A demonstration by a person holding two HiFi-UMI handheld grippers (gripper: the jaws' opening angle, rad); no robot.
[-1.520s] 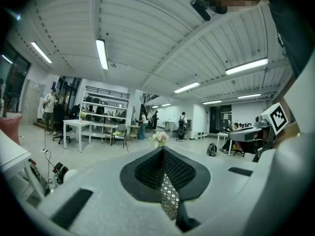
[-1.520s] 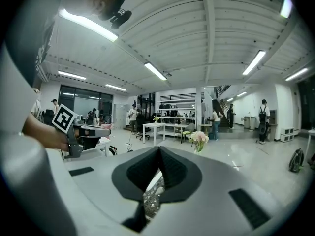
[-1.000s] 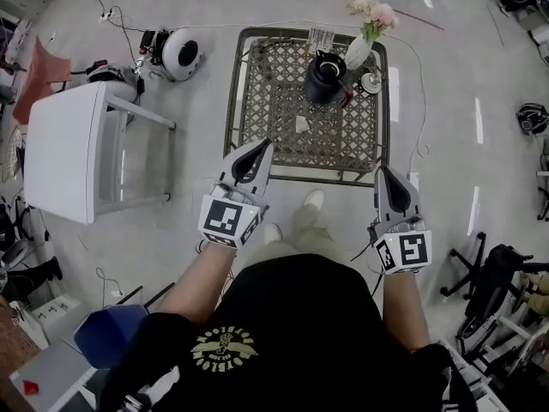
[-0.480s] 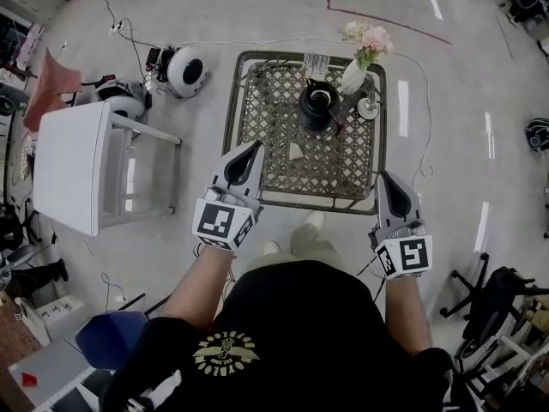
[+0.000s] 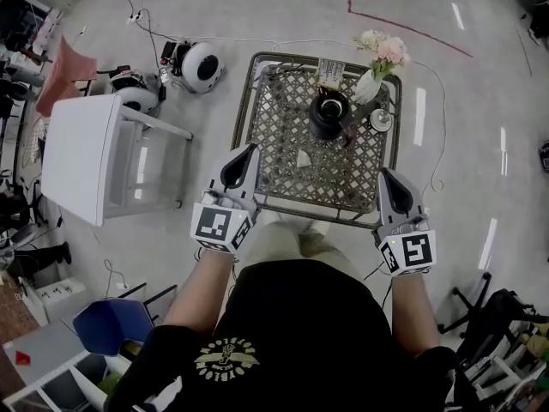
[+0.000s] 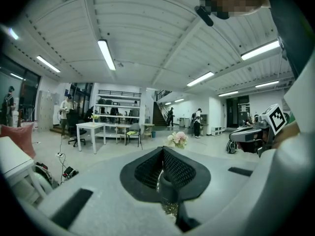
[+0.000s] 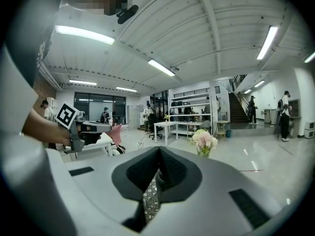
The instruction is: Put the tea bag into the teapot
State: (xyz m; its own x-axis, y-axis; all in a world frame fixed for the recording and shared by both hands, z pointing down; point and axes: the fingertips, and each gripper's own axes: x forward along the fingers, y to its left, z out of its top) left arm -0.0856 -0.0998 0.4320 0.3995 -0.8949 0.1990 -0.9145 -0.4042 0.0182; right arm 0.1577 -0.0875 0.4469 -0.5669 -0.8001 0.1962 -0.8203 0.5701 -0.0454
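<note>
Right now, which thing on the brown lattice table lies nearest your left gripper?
The small white tea bag, lying alone mid-surface; the black teapot and white flower vase stand farther back.

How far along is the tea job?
Nothing looks done: the tea bag lies on the table, apart from the teapot. Nothing is in hand; the left gripper and right gripper are shut and empty near its edge. Still to do: grab the bag, drop it in the pot.
</note>
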